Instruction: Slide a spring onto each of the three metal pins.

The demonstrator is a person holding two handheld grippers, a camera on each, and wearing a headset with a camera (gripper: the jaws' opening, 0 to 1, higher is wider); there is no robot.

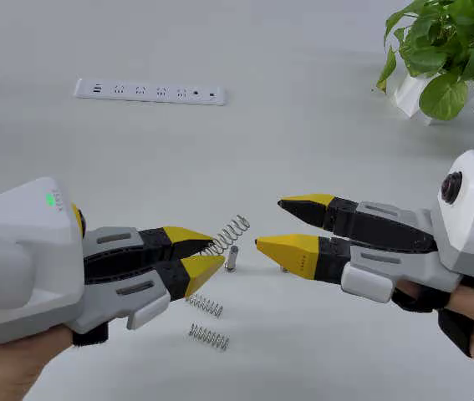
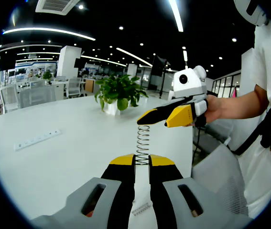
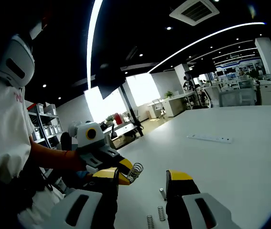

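Left gripper (image 1: pixel 207 253) pinches one end of a spring (image 1: pixel 230 232), which slants up just beside a short upright metal pin (image 1: pixel 231 257) on the white table (image 1: pixel 303 134). Right gripper (image 1: pixel 270 224) faces it, jaws parted around nothing. Two loose springs (image 1: pixel 206 306) lie nearer the person. Farther back sit a power strip (image 1: pixel 149 91) and a potted plant (image 1: pixel 445 50). Around the table is an open office under ceiling light strips (image 2: pixel 176 14).

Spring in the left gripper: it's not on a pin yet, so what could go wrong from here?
1. The left gripper pinches the spring only by one end; the free length could bend or pop out when pushed against the upright pin.
2. The right gripper, jaws open, sits close beside that pin and might knock it over.
3. Two loose springs lie on the table just below the left gripper and could get swept away.
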